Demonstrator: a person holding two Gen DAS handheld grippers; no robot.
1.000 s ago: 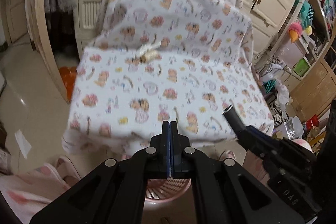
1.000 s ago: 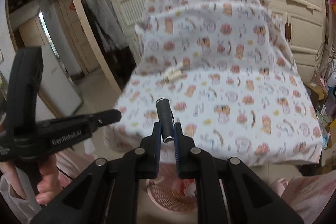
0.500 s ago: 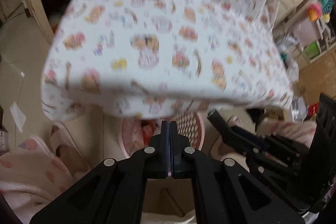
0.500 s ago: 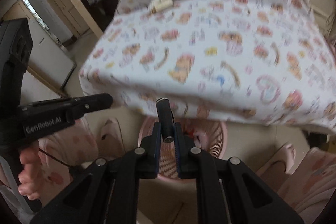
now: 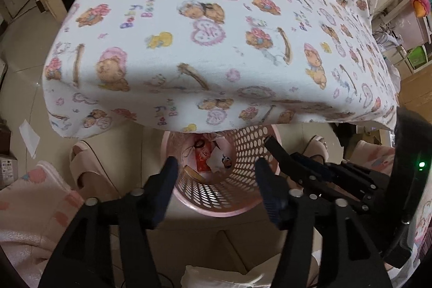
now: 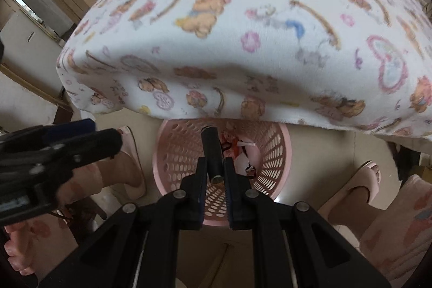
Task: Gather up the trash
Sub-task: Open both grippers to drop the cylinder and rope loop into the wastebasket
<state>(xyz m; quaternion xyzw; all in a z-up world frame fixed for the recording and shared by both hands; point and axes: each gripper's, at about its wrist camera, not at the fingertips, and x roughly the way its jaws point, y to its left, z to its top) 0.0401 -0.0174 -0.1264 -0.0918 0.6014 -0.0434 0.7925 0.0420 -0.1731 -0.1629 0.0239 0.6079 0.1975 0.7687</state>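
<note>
Drop step: keep the right gripper point(image 6: 215, 180) centred over the pink perforated plastic basket point(image 6: 272, 153) on the floor, then let go so nothing hits the rim. It's clamped on a black cylindrical tube point(image 6: 212, 153) above the opening. Left gripper point(image 5: 216, 180) has just been opening, jaws wide, nothing between them; wrappers lie inside.
</note>
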